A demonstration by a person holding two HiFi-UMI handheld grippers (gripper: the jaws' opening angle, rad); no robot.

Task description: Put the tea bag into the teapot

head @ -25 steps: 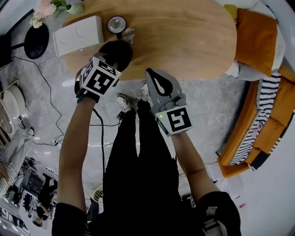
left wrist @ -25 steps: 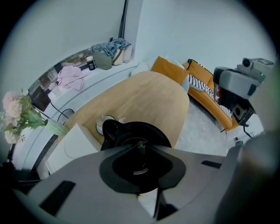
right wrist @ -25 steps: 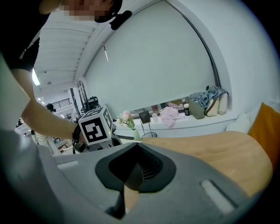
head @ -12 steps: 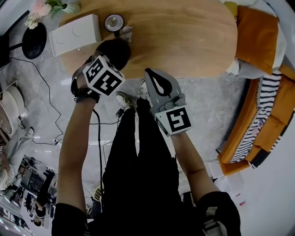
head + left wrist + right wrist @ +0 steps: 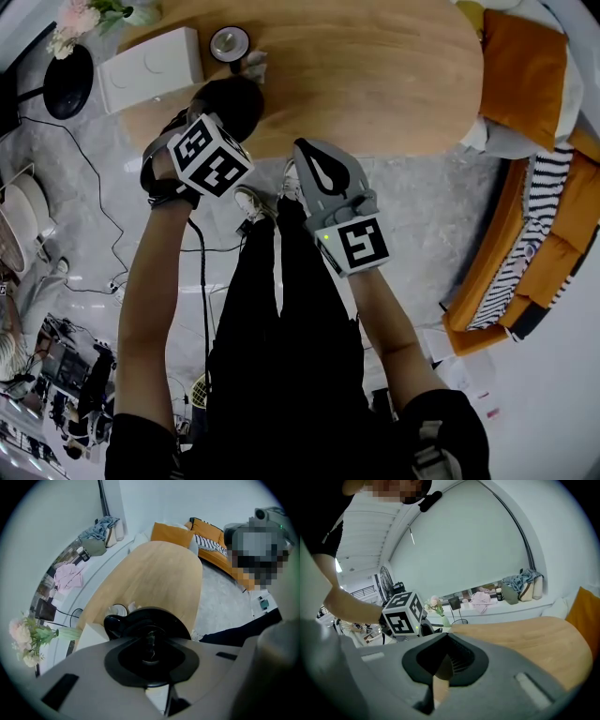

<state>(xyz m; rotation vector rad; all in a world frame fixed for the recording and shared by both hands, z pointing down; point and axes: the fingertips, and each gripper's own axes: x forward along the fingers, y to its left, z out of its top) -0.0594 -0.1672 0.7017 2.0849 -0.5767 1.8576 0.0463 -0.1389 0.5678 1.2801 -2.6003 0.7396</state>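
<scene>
Evidently left tool (image 5: pixel 151 632) pinches tea bag (image 5: pixel 149 646) by its thread, plumb above teapot (image 5: pixel 232 101) for lowering; right tool (image 5: pixel 309 150) shut, empty.

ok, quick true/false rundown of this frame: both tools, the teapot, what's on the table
1. The left tool hangs over the black teapot. True.
2. The left tool is empty. False: a thin string hangs between its jaws, above the teapot's mouth.
3. The right tool grips something. False: its jaws are together with nothing between them.
4. The white box sits on the floor. False: it is on the table, beside the teapot.
5. An orange cushion lies past the table's other end. True.
</scene>
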